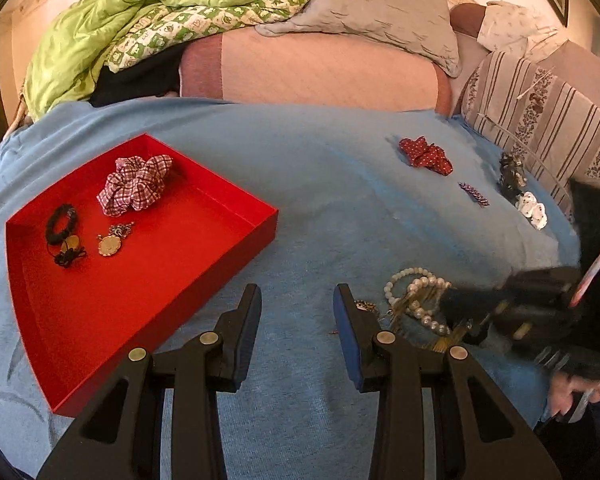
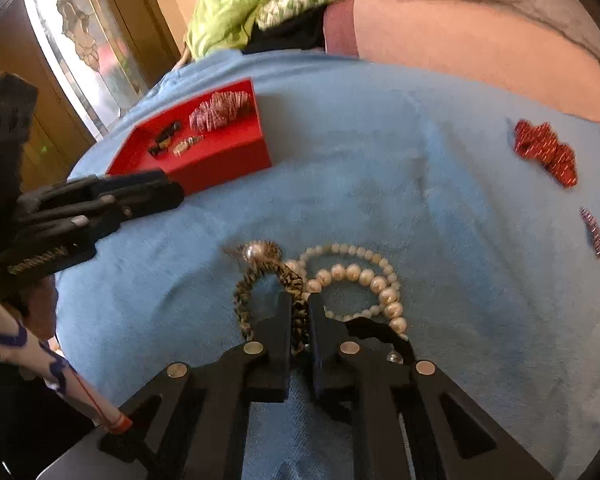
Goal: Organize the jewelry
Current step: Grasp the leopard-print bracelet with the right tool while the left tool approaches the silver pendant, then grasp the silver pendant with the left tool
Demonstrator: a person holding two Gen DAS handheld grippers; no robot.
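My right gripper (image 2: 300, 300) is shut on a gold-and-black braided chain (image 2: 256, 276) that lies on the blue blanket beside two pearl bracelets (image 2: 364, 276). In the left wrist view the same gripper (image 1: 460, 312) sits over the pearls (image 1: 420, 292). My left gripper (image 1: 296, 296) stands open above bare blanket with nothing between its fingers, just right of the red tray (image 1: 220, 256). The tray holds a checked scrunchie (image 1: 134, 186), a black hair tie (image 1: 60, 224) and a gold pendant (image 1: 108, 245).
A red dotted scrunchie (image 1: 424, 152), a purple clip (image 1: 474, 194), a dark clip (image 1: 510, 172) and a white flowered piece (image 1: 532, 208) lie on the blanket at the right. Pillows and a green quilt (image 1: 100, 40) are piled behind. A person's hand (image 1: 580, 388) shows at the lower right.
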